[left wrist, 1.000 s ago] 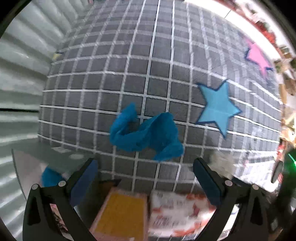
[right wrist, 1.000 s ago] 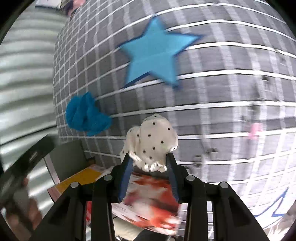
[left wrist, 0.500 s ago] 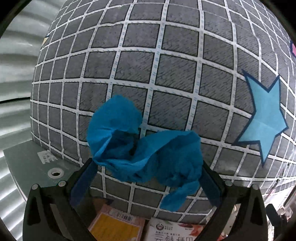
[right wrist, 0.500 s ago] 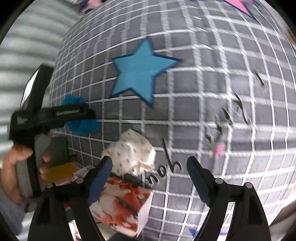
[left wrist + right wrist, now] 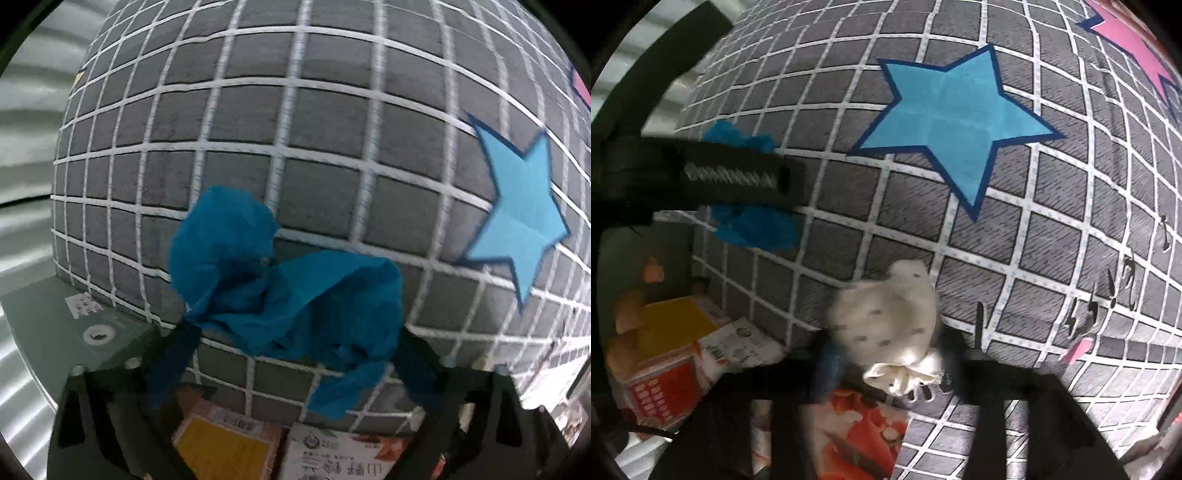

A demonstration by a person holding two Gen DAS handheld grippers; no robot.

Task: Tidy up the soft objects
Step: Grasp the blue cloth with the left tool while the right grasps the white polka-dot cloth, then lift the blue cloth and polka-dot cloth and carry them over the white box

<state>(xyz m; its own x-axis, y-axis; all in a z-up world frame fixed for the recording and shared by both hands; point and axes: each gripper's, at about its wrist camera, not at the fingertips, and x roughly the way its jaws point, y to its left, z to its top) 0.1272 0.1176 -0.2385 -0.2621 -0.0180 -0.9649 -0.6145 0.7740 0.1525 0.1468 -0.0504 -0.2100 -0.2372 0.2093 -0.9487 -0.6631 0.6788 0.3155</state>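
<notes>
Left wrist view: left gripper (image 5: 291,365) has dropped close over the crumpled blue cloth (image 5: 284,295), which a second ago lay well ahead of it. Jaws now flank the cloth's lower folds and are closing; pads not yet clearly pressing, so no grip. Cloth lies on the grey grid-print bedsheet (image 5: 295,147), near the bed's lower edge, well left of the blue star print (image 5: 517,218).

Right wrist view: right gripper (image 5: 886,365) had the white dotted cloth (image 5: 886,325) pinched a second ago, let its jaws wide half a second back, and is now closing on it again; frame is blurred, but the cloth sits bunched between the pads, apparently pinched. Reads as a re-grip. Both soft pieces look about to be lifted for sorting.

Room: open sheet above and right of both cloths. Bed edge just below, with printed boxes (image 5: 676,354) beyond it. Left gripper's body crosses the right view's upper left; the hands are near each other.
</notes>
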